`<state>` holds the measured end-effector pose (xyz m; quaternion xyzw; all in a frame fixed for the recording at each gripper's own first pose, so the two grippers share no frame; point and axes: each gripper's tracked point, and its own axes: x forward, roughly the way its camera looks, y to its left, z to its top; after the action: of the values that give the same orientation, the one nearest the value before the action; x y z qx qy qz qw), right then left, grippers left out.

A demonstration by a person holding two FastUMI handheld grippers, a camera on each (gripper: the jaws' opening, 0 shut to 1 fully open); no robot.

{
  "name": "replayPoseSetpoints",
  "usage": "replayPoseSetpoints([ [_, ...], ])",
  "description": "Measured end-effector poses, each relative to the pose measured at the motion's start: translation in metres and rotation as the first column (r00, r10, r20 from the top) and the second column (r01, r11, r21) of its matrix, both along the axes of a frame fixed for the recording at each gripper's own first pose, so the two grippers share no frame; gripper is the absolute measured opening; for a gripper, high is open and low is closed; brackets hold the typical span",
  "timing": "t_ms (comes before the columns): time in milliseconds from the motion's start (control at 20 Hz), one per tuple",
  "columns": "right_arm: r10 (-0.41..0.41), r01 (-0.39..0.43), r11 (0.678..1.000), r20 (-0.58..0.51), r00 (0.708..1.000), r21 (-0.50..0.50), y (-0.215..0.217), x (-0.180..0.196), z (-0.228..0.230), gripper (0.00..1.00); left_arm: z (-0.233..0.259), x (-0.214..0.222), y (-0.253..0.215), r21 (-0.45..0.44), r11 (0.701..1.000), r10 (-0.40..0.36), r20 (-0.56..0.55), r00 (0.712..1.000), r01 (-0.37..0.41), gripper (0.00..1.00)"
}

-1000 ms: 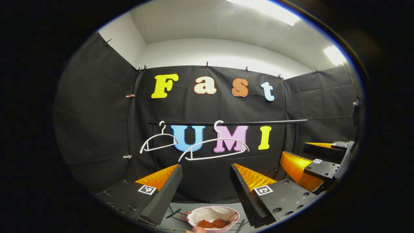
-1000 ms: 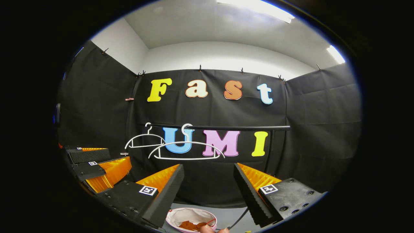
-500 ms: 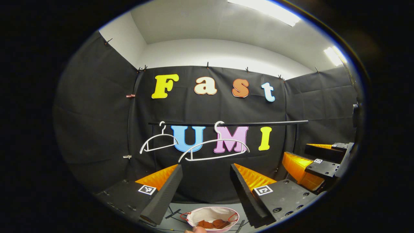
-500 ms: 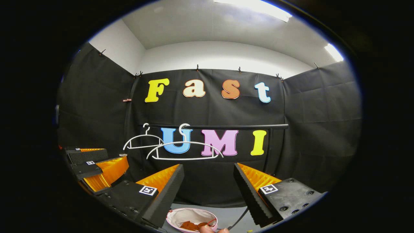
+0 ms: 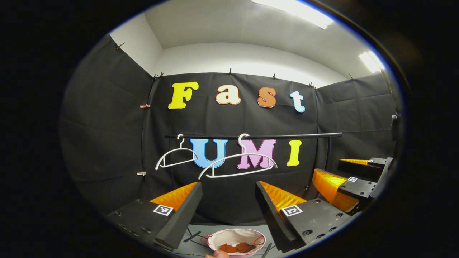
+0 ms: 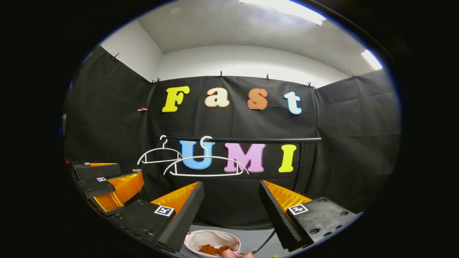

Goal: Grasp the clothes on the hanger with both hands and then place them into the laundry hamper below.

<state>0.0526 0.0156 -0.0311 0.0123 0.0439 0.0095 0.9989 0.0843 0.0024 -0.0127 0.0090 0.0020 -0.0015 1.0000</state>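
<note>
Two bare white hangers [image 5: 237,166] [image 6: 206,165] hang on a black rail [image 5: 287,135] [image 6: 265,140] at the back wall. Below, on the floor, a pink-rimmed white hamper [image 5: 236,236] [image 6: 211,239] holds a rust-brown garment [image 5: 236,247] [image 6: 211,249]. My left gripper [image 5: 228,186] stands open, held up in front of the rail with nothing between its fingers. My right gripper [image 6: 231,185] is open too and holds nothing. In the left gripper view the right gripper [image 5: 349,175] shows at the right edge; in the right gripper view the left gripper [image 6: 107,179] shows at the left edge.
Black cloth walls close the booth on three sides. The rail's upright post [image 5: 327,154] stands at the right end. A fingertip [image 5: 217,254] shows at the bottom edge, and a dark cable [image 6: 263,242] runs over the grey floor beside the hamper.
</note>
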Motion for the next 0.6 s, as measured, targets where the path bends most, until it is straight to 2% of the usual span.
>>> replayPoseSetpoints([
  [600,-0.003,0.003,1.0,0.0,1.0,-0.002,0.0003,0.0005,-0.0003,0.99,0.0014,0.0009,0.0022,0.003,1.0,0.004,0.004,1.0,-0.004,0.94],
])
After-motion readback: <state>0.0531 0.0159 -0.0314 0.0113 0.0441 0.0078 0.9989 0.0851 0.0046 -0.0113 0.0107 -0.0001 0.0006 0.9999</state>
